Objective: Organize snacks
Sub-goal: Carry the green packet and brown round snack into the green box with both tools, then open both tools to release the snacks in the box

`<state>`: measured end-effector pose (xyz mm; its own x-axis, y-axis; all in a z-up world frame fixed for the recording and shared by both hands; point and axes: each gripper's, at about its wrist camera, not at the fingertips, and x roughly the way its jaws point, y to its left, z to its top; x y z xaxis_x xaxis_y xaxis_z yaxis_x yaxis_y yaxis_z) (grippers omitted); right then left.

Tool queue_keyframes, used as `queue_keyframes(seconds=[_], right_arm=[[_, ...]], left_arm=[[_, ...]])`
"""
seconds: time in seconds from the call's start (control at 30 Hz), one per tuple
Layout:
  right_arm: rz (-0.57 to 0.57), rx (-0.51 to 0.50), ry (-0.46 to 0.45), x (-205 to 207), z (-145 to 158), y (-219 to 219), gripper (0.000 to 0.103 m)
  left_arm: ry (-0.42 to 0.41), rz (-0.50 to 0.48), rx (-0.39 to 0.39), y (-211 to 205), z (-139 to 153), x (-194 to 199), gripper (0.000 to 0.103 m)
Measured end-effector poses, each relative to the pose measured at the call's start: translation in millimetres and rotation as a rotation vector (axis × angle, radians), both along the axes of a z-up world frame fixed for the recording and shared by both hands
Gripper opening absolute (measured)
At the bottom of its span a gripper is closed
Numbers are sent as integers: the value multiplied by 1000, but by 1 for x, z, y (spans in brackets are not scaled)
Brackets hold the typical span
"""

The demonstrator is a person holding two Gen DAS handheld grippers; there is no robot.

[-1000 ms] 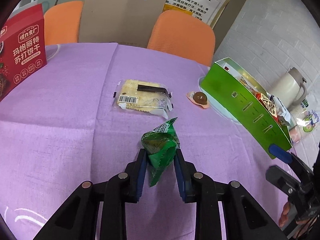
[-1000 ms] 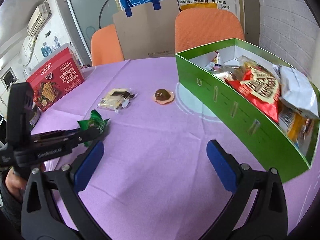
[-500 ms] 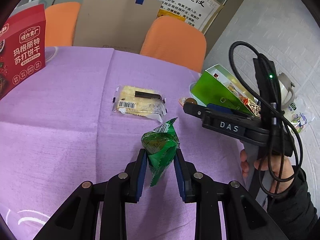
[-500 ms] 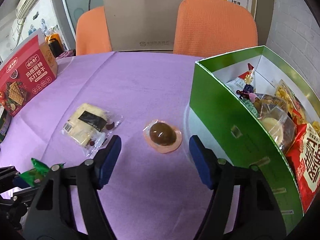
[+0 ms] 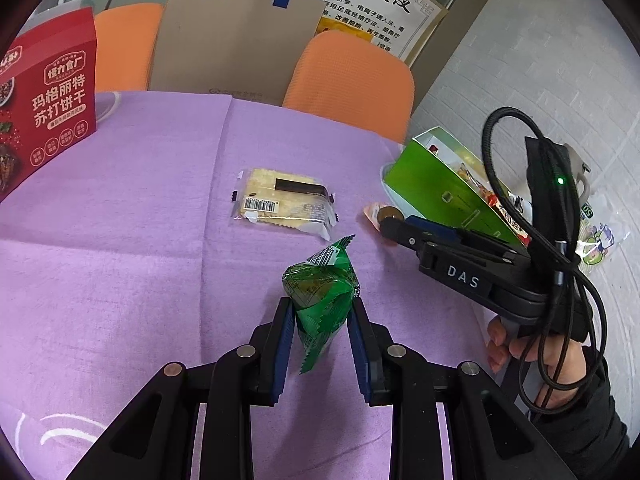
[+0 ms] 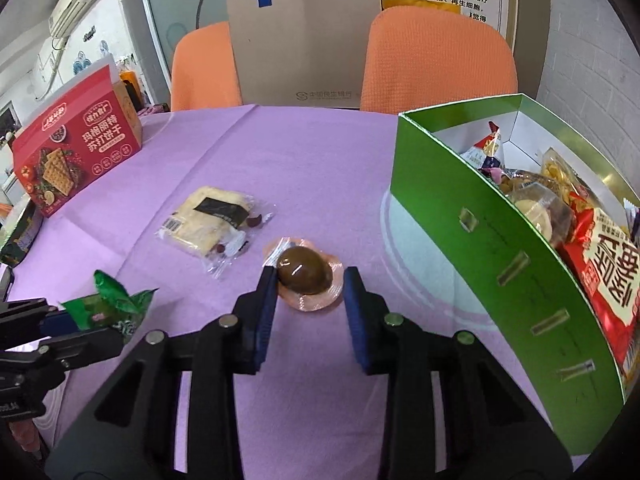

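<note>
Both tongs are busy now. Right-hand tongs (image 6: 310,280), which a second ago hung wide open well back from the table, have swung in and come down around the brown egg in its clear pouch (image 6: 305,270); the blue pads (image 6: 267,312) sit either side of it, narrowed a good deal but not yet pressing, with the left one about touching the wrapper and a sliver of purple cloth (image 6: 320,168) showing by the right. So that grab looks about to happen, not done.

Left-hand tongs (image 5: 322,332) have not let go: they are clamped on the green packet (image 5: 320,292), held up off the cloth, same as before, and hardly moved.

On the table, the pale cake in clear wrap (image 5: 282,202) lies untouched just left of the egg, and the green box (image 6: 500,248) to the right already holds a heap of snacks. The red cracker box (image 6: 76,156) stands at the far left.

My guess is the egg goes next into the green box, with the green packet waiting its turn and the cake last. The pouch rim is thin and slippery-looking, so a squeeze on the egg itself seems safer.
</note>
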<state>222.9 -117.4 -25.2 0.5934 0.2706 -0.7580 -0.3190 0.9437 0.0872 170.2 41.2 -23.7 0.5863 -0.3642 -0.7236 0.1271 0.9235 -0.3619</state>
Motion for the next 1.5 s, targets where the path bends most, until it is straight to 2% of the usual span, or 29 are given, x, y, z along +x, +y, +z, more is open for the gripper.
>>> queue_keyframes(seconds=[0.2,0.37,0.53,0.77,1.1,1.33,1.5], right_arm=[[16,77,-66,-43,26,-21,35],[-17,130,-110,-74,43,-52,35],[-107,189,-190,-102,63,-96,35],[-266,217,-290,-125,90,-162,36],[-436,261,-294,-125,87,-224,36],[-473,252,-288,-99,81,-245,36],[-461,195,-253,-69,68,-250,38]], left_arm=[[-15,-5,8,-11,7,-4,27],[-34,-25,18,-32,20,-6,27],[-79,-100,27,-66,44,-3,27],[-128,-228,37,-126,74,8,27],[-142,-295,60,-197,97,46,27],[-93,-293,69,-227,90,83,27],[-77,-285,77,-239,81,100,27]])
